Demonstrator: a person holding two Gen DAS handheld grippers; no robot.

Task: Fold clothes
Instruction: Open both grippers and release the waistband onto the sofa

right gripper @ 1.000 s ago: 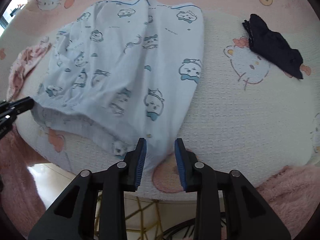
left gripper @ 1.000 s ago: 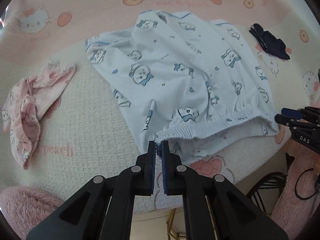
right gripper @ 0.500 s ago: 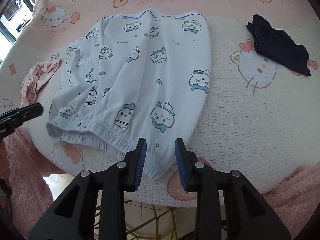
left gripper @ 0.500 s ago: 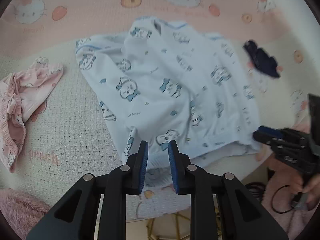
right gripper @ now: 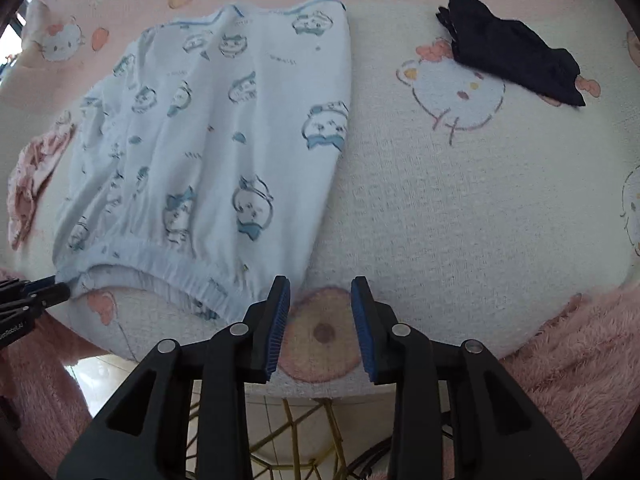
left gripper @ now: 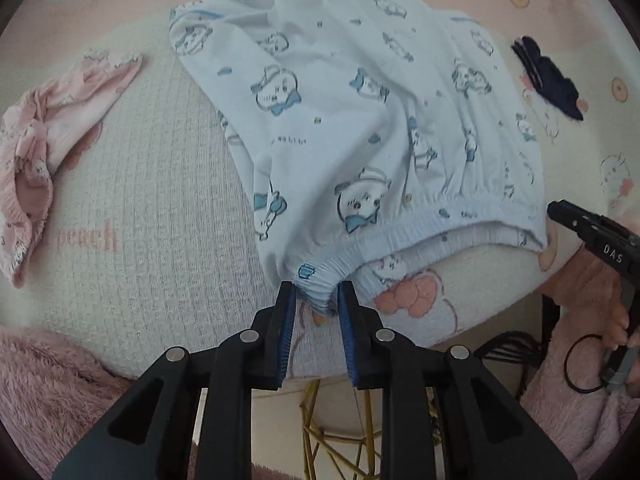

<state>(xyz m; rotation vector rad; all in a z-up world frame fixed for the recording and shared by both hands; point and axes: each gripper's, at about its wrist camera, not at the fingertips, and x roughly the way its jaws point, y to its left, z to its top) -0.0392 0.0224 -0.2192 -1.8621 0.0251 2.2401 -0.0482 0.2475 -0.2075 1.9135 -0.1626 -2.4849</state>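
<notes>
The pale blue shorts point(left gripper: 360, 120) printed with cartoon animals lie spread on the table cover point(left gripper: 160, 184), their elastic waistband point(left gripper: 420, 236) hanging at the near edge. The left gripper point(left gripper: 316, 292) stands narrowly parted, its fingers on either side of the waistband's left corner without clamping it. The right gripper point(right gripper: 320, 288) gapes wide over the near edge, just right of the waistband's other corner and touching no cloth. A crumpled pink garment point(left gripper: 44, 152) rests toward the left edge, and a dark navy garment point(right gripper: 516, 50) lies near the far right.
</notes>
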